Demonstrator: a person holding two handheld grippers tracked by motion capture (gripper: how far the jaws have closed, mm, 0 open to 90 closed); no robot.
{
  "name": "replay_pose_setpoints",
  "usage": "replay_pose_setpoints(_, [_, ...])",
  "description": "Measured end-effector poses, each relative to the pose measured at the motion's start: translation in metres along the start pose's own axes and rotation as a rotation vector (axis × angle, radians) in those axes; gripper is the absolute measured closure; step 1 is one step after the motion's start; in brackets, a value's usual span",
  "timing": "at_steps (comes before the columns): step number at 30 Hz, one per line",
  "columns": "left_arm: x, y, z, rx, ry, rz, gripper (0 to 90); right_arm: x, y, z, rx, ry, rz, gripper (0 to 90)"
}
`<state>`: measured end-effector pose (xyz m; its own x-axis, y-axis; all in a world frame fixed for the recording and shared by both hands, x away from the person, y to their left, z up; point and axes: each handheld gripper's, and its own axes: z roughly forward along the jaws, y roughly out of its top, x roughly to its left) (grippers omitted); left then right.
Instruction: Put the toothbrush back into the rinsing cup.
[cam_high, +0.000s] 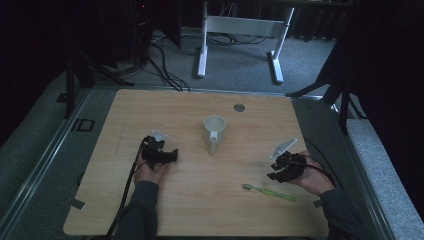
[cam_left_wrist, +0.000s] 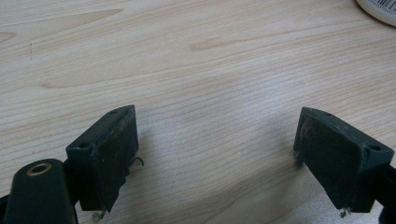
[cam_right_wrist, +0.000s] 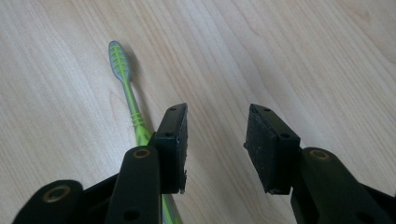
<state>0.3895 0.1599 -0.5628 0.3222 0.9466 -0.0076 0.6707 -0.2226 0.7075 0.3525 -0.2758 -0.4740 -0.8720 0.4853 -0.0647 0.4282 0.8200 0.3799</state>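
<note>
Your left hand-held gripper (cam_high: 172, 155) rests open and empty near the left edge of the tabletop (cam_high: 150, 107). Your right hand-held gripper (cam_right_wrist: 215, 135) gapes empty, its jaw beside the toothbrush (cam_right_wrist: 127, 88) by the near edge; closing now may flick it away.

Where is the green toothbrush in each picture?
High view: the green toothbrush lies on the table near the front edge, just in front of the right gripper.
Left gripper view: not in it.
Right gripper view: upper left, handle running down behind the left jaw.
Shared landmark: the light wooden table, its grain visible in all three.
</note>
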Motion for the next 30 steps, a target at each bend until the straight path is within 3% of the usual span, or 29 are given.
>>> replay_pose_setpoints(30, [0.0,0.0,0.0,0.0,0.0,0.0,14.3,0.0051,0.0069,0.0063,0.077,0.045,-0.062,58.5])
